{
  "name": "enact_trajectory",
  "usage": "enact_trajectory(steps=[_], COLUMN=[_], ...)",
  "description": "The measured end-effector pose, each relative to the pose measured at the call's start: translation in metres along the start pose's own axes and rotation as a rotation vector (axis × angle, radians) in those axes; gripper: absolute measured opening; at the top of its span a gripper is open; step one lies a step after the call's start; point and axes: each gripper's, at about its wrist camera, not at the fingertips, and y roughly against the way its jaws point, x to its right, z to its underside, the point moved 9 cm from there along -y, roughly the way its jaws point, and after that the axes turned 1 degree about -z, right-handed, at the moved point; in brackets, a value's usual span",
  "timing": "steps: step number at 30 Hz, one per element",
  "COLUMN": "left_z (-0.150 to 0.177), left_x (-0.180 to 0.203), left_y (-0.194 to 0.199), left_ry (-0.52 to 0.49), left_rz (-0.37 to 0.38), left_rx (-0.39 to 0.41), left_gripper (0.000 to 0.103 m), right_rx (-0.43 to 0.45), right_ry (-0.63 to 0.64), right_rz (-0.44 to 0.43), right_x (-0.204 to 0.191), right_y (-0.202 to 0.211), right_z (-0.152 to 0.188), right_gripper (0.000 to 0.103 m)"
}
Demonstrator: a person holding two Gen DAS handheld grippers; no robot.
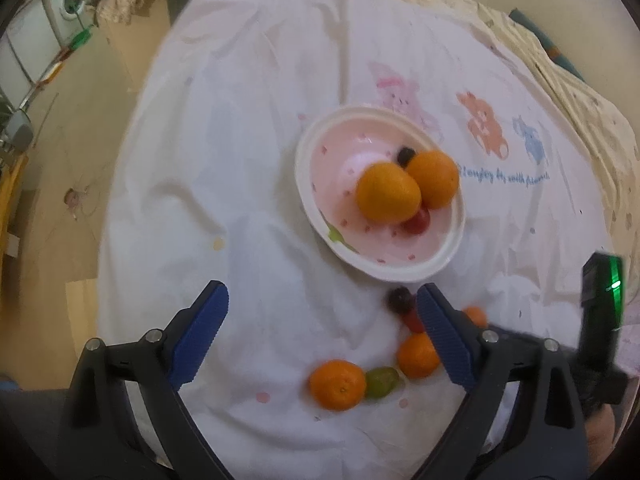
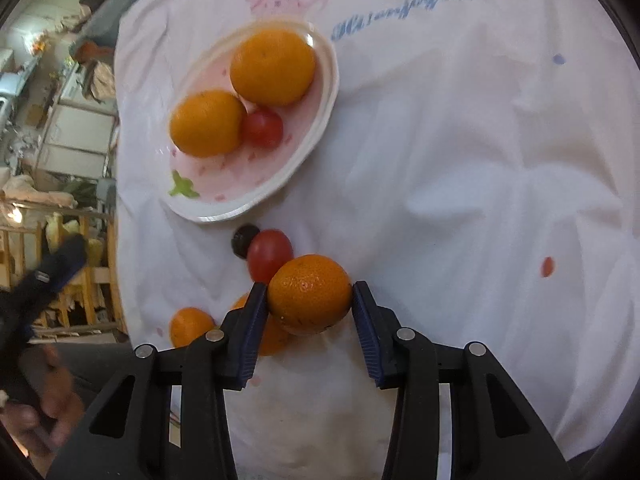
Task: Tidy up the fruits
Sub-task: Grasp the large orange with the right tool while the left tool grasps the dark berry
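Right gripper (image 2: 310, 298): my jaws have narrowed onto a mandarin (image 2: 310, 294), blue pads touching its left and right sides, lower centre of the right wrist view. Just above-left of it, touching, a red cherry tomato (image 2: 268, 254), and next to that a dark grape (image 2: 243, 240). Two more mandarins sit partly hidden behind my left finger, lower left: one (image 2: 190, 326) in the clear, the other (image 2: 269, 338) mostly covered. Pink bowl (image 2: 224, 212) upper left of that frame, holding two mandarins (image 2: 208, 123) (image 2: 274, 66) and a red tomato (image 2: 263, 128) wedged between them. Left gripper (image 1: 322, 312): jaws wide, nothing between the pads, hanging over the white printed cloth (image 1: 240, 160). In the left wrist view the bowl is centre frame, with a small dark grape (image 1: 405, 155) at the far side of the fruit. Lower centre there: a loose mandarin (image 1: 338, 384) touching a green grape (image 1: 382, 380), another mandarin (image 1: 418, 354) against my right finger. Views are a bit blurred. Can't tell whether the surface under the cloth is a bench or a bed. A person's hand (image 2: 44, 396) on the other handle shows at lower left of the right wrist view.
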Motion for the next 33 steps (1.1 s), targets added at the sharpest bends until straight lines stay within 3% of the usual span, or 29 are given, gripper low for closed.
enact_trajectory(steps=[2,4,7,14,16,20,27,33], left_z=[0.006,0.014,0.025,0.036,0.037,0.035,0.036,0.032], left_x=[0.008,0.017,0.026,0.043,0.047,0.051,0.054,0.057], left_y=[-0.010,-0.024,-0.043,-0.070,-0.075,-0.081,-0.090,-0.095], left_ry=[0.007,0.026,0.098,0.166,0.165,0.153,0.141,0.126], left_rz=[0.024,0.053,0.084,0.079,0.068,0.040,0.026,0.037], left_rx=[-0.047,-0.114,-0.201,-0.239,-0.243,-0.223,-0.222,-0.236], left_gripper=[0.080,0.062,0.051,0.045,0.037,0.034,0.015,0.013], right_rx=[0.031,0.070,0.117,0.174,0.179,0.186,0.191,0.190], right_ry=[-0.009,-0.028,-0.061,-0.111,-0.114,-0.117,-0.112,-0.107], right_rz=[-0.012,-0.027,-0.057,-0.121,-0.130,-0.153,-0.170,-0.169], right_x=[0.002,0.003,0.010,0.006,0.007,0.006,0.003,0.002], right_y=[0.010,0.023,0.040,0.056,0.058,0.062,0.065,0.066], right_z=[-0.005,-0.010,-0.016,-0.030,-0.031,-0.032,-0.033,-0.033], right_gripper=[0.044,0.045,0.045,0.044,0.045,0.045,0.045,0.044])
